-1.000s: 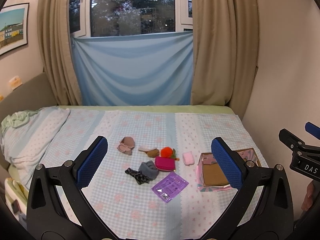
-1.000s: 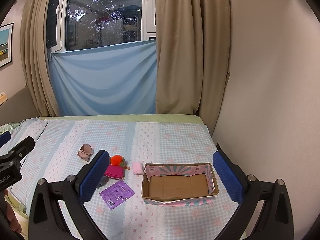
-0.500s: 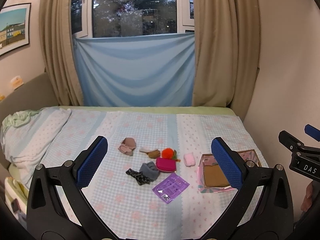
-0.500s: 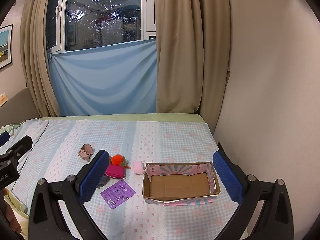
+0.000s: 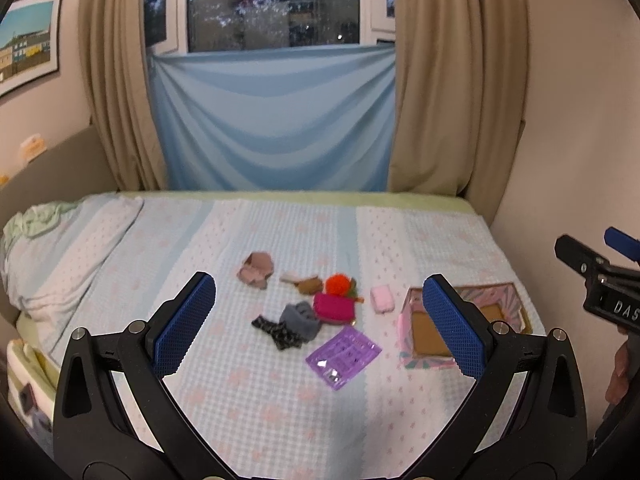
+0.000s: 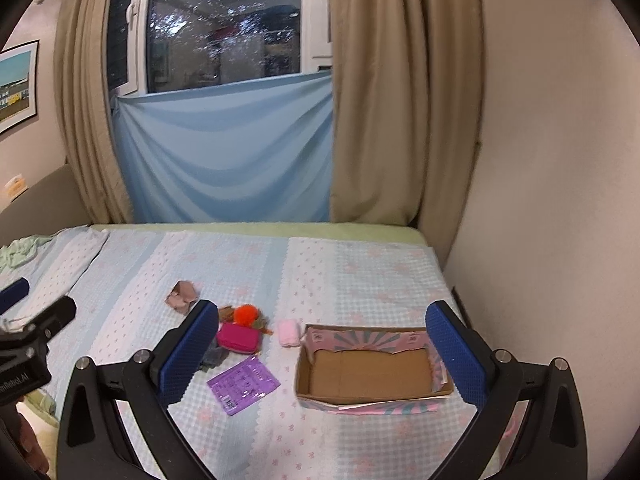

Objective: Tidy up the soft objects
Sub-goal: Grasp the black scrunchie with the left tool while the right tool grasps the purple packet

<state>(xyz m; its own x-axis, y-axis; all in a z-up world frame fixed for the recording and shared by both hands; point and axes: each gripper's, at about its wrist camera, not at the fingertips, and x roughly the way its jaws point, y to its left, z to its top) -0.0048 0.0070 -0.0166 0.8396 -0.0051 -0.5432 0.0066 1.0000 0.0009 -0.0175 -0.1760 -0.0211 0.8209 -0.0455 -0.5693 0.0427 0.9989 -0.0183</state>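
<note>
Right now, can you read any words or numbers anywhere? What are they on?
"DAS": white letters on the right gripper body, cut off at the picture's edge.
"Robot.AI": partly cut off, on the left gripper body.
Purple packet: has print and a barcode, too small to read.
Cardboard box: pattern only, no readable words.
Framed picture: no words visible.

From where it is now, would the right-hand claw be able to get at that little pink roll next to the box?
Probably yes. The right gripper is open and holds nothing, and the pink roll lies uncovered on the bed, just left of the box, with nothing standing between.
</note>
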